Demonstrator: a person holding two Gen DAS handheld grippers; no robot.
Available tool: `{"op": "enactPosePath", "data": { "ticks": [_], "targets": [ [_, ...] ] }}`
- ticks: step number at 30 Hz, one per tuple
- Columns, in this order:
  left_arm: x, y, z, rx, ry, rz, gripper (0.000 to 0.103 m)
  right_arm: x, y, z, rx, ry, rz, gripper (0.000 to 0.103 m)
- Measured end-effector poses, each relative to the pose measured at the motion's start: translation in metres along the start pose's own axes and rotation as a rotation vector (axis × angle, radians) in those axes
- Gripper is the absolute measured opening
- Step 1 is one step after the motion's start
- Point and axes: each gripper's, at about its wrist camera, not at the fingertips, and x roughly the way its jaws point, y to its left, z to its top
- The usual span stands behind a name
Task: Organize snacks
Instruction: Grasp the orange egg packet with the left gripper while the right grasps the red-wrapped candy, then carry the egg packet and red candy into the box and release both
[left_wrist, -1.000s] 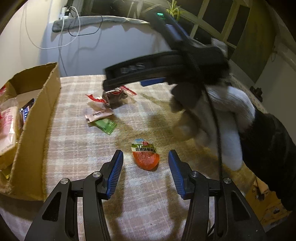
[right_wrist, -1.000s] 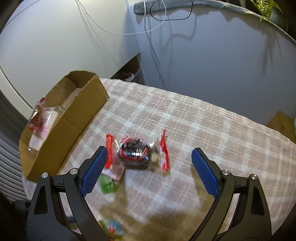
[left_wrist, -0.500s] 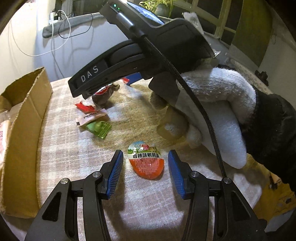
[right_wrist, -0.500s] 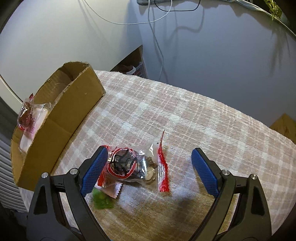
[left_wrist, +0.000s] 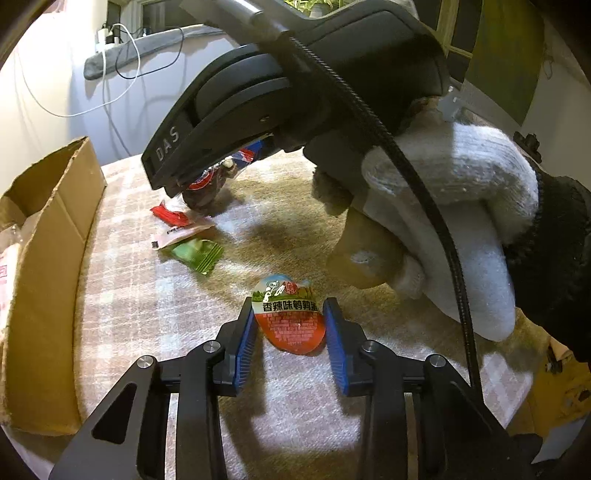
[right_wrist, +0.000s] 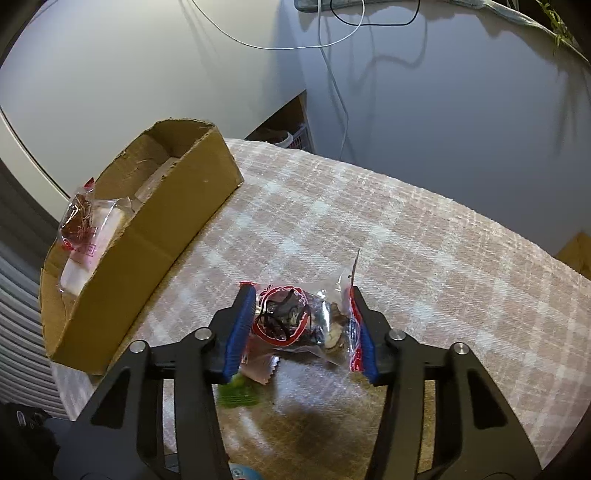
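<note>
My left gripper (left_wrist: 290, 326) is shut on an orange egg-shaped snack pack (left_wrist: 290, 317) that lies on the checked tablecloth (left_wrist: 122, 295). My right gripper (right_wrist: 301, 328) is shut on a clear red-edged snack bag (right_wrist: 295, 317); its black body (left_wrist: 295, 96) fills the upper left wrist view, with the bag (left_wrist: 207, 188) partly hidden under it. A pink packet (left_wrist: 181, 232) and a green packet (left_wrist: 195, 253) lie beside that bag. The cardboard box (left_wrist: 48, 266) holding several snacks stands at the left; it also shows in the right wrist view (right_wrist: 147, 243).
A gloved hand (left_wrist: 454, 229) holds the right gripper close above the table. The round table's edge (right_wrist: 443, 195) runs near a grey wall with hanging cables (right_wrist: 332, 74). A yellow box (left_wrist: 565, 384) stands on the floor at right.
Both grippers have closed: the left on the orange egg pack, the right on the clear red-edged bag. The right gripper has come lower and nearer to the left camera.
</note>
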Motion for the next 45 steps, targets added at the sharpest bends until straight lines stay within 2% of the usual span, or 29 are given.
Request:
{"op": "enactPosePath", "data": {
  "ticks": [5,12,14,17,23,32,45],
  "targets": [
    [0.000,0.011,-0.002,-0.033,-0.005,-0.017,0.033,-0.012,-0.006,-0.001,0.036,-0.032,0.016,0.039],
    [-0.004,0.022,-0.002,-0.076,-0.012,-0.027,0.033,-0.024,-0.015,-0.005,0.065,-0.058,0.012,0.034],
    [-0.008,0.026,-0.005,-0.082,-0.015,-0.029,0.033,-0.028,-0.017,-0.006,0.075,-0.071,0.015,0.029],
    [-0.012,0.033,-0.009,-0.088,-0.021,-0.027,0.033,-0.036,-0.018,-0.007,0.077,-0.090,0.009,0.026],
    [-0.022,0.038,-0.015,-0.110,-0.028,-0.021,0.033,-0.047,-0.020,-0.009,0.084,-0.117,0.002,0.025],
    [-0.054,0.049,-0.020,-0.154,-0.083,-0.007,0.033,-0.077,-0.018,-0.010,0.071,-0.170,-0.019,0.025],
    [-0.098,0.074,-0.015,-0.219,-0.191,0.058,0.033,-0.102,0.015,0.002,0.016,-0.220,-0.023,0.025]
  ]
}}
